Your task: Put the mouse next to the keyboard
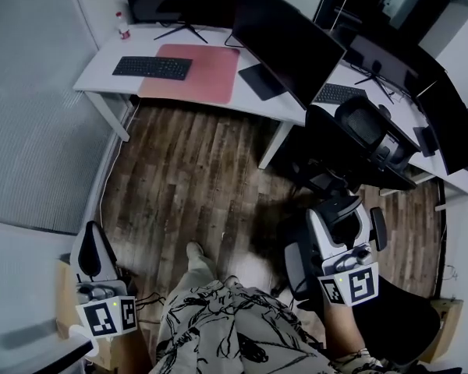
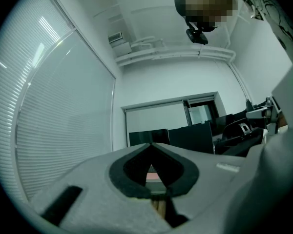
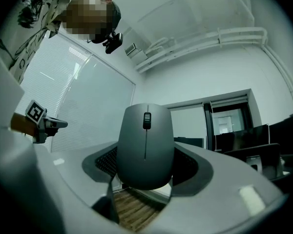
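Two claws are held low at the person's sides in the head view, both well short of the white surface (image 1: 101, 65) at the far side of the wooden floor (image 1: 187, 178).

Right claw (image 1: 339, 224): its jaws pinch a grey mouse (image 3: 145, 145). In the right gripper view the mouse stands on end between the jaw pads, with its scroll wheel facing the camera.

Left claw (image 1: 93, 259): in the left gripper view its jaws are pressed together at the tips, with nothing between them.

Keyboard (image 1: 152, 67): black, lying on the surface with its right end over the left part of a pink mat (image 1: 195, 72). The mouse is in the right claw, well apart from the keyboard.

Other items: a dark monitor (image 1: 285, 41) stands to the right of the mat, and a black office chair (image 1: 366, 131) sits beside the surface, farther right.
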{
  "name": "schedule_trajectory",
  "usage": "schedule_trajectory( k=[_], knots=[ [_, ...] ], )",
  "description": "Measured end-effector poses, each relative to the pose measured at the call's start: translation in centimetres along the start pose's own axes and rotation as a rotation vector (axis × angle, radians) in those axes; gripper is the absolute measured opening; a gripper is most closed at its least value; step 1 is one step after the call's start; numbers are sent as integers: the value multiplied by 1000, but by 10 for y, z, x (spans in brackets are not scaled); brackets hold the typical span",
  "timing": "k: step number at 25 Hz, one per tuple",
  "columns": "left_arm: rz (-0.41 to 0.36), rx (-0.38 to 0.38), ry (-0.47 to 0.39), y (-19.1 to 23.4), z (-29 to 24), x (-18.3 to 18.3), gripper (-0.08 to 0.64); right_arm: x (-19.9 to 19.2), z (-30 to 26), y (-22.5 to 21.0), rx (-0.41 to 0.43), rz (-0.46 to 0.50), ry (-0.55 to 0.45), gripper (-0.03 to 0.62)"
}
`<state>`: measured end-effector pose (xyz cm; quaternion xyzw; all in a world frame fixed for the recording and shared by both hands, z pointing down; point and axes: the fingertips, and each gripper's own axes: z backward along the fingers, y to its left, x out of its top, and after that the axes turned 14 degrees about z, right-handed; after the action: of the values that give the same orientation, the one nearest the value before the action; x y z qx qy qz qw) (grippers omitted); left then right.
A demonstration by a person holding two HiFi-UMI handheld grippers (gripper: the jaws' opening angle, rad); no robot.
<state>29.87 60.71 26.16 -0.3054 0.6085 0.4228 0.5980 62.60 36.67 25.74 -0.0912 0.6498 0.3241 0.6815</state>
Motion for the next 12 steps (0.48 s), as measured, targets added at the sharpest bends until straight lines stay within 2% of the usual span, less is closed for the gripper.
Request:
schedule_trajectory(
  k=[7,12],
  knots=[
    [4,-14,34,28,-50,-4,0,-7,-53,2,-41,-13,29,305],
    [9,-33,28,49,-83,1,0,-8,-87,8,-57,-10,37,305]
  ],
)
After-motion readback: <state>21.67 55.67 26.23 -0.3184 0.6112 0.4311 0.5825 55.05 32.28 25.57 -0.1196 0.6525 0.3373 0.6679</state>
